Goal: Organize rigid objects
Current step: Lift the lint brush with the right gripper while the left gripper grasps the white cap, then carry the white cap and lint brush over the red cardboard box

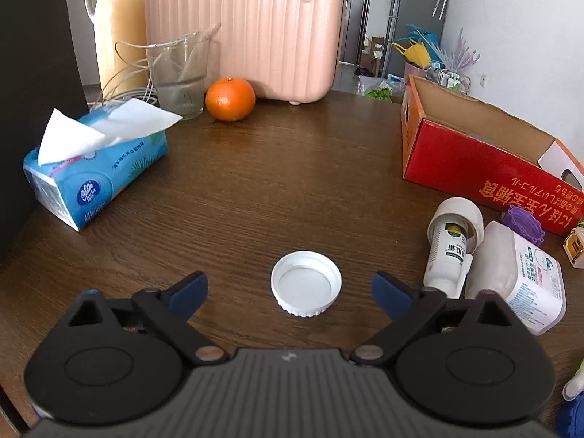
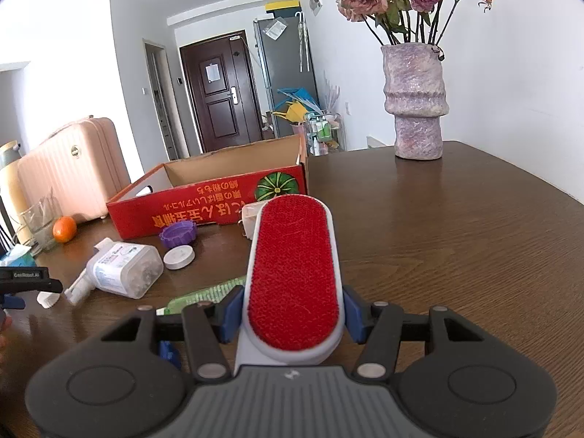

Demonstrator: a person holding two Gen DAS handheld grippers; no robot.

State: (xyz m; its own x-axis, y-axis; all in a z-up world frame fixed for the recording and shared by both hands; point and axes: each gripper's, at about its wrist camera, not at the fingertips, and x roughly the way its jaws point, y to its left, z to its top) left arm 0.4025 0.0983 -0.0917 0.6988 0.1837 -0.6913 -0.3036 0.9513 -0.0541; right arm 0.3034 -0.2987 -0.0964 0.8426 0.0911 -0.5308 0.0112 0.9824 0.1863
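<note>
- Nearest the left camera, the left gripper (image 1: 290, 294) is hanging wide open over the white cap (image 1: 306, 283) — the cap is lying rim-up on the wooden table (image 1: 255, 189) between the blue fingertips (image 1: 188, 292), and neither pad is touching it.
- Risk there: the cap is low and flat, so the pads may be skidding over its rim or flipping it instead of pinching it.
- Just right of that cap, a small white bottle (image 1: 448, 255) is lying with its neck almost touching the right-hand fingertip — closing off-centre could be knocking it into a roll.
- Over in the right wrist view, the right gripper (image 2: 292, 315) is partly closed and clamping the red lint brush (image 2: 294, 277) by its white sides near the handle end.
- Most of the brush is sticking out past the pads, so it could be pivoting or slipping in the grip if it bumps something.
- Ahead of it, the red cardboard box (image 2: 219, 211) is sitting open toward the table's far edge, and I'm guessing that's where stuff is going.
- A purple lid (image 2: 179, 235), a white disc (image 2: 178, 257) and a clear tub (image 2: 124, 270) are crowding the front of the box — easy to be clipping them.
</note>
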